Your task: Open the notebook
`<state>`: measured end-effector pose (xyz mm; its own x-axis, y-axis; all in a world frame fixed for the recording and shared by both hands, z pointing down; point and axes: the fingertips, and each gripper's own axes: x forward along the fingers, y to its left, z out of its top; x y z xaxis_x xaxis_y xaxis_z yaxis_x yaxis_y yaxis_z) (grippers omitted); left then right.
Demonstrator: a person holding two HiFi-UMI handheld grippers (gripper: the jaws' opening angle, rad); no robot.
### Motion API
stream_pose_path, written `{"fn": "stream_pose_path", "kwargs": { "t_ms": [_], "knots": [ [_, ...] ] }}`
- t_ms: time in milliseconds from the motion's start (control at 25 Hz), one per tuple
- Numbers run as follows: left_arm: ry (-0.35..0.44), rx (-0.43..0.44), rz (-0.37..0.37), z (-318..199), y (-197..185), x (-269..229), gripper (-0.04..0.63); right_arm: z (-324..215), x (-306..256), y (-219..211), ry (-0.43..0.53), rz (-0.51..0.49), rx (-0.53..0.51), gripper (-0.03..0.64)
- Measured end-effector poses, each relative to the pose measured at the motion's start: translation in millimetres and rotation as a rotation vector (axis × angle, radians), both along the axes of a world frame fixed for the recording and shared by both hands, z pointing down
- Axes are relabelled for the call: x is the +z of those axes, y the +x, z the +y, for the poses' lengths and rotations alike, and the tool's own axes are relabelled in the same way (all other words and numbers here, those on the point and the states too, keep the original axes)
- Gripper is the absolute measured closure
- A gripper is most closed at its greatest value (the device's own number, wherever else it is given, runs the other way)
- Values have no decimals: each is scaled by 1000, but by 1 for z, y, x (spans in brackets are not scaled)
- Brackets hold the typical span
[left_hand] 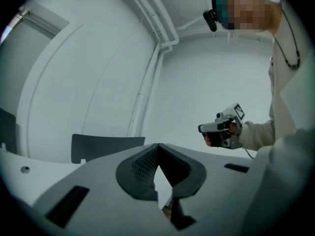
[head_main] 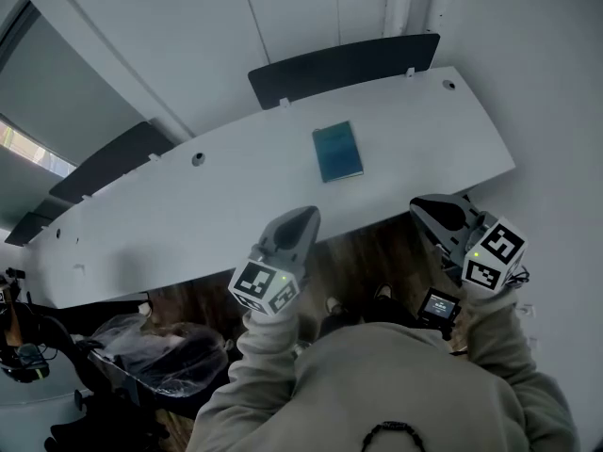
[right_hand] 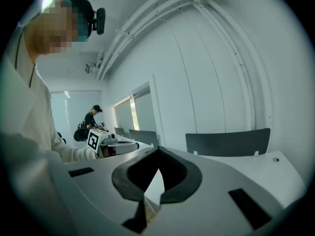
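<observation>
Notebook (head_main: 337, 152) closed, flat on the white table (head_main: 188, 215), right of middle, nearer the back edge. Left gripper (head_main: 303, 217) and right gripper (head_main: 424, 210) sit at the near edge, roughly level, pointing across the table. Both jaws pinched together, nothing between them.

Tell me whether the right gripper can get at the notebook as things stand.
Probably yes. The notebook lies closed on the white table, with nothing between it and the right gripper, which hangs by the table's near edge. Its jaws are shut, so they would have to open first.
</observation>
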<state>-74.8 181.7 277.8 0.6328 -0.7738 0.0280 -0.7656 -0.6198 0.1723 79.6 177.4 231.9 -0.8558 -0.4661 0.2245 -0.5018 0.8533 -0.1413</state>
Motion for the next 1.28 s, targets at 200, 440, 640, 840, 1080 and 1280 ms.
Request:
{"fn": "stream_pose_path", "kwargs": {
  "t_ms": [200,440,640,840,1080,1280],
  "knots": [
    [1,19,-12,1,-2,-8,595,-9,-6,-12,-5,-27,-50,595],
    [17,-38,-14,-16,-6,-22,595,-27,-11,-6,6,-48,-74,597],
    [30,-25,-46,-34,31,-33,595,-45,-15,38,0,-81,-52,595],
    [68,-59,-55,-62,69,-54,595,-66,-22,93,14,-115,-13,595],
    [21,8,-142,-82,132,-41,595,-78,-4,137,-7,-133,-41,595],
    [6,14,-185,-91,132,-36,595,-101,9,165,-16,-149,31,595]
  ]
}}
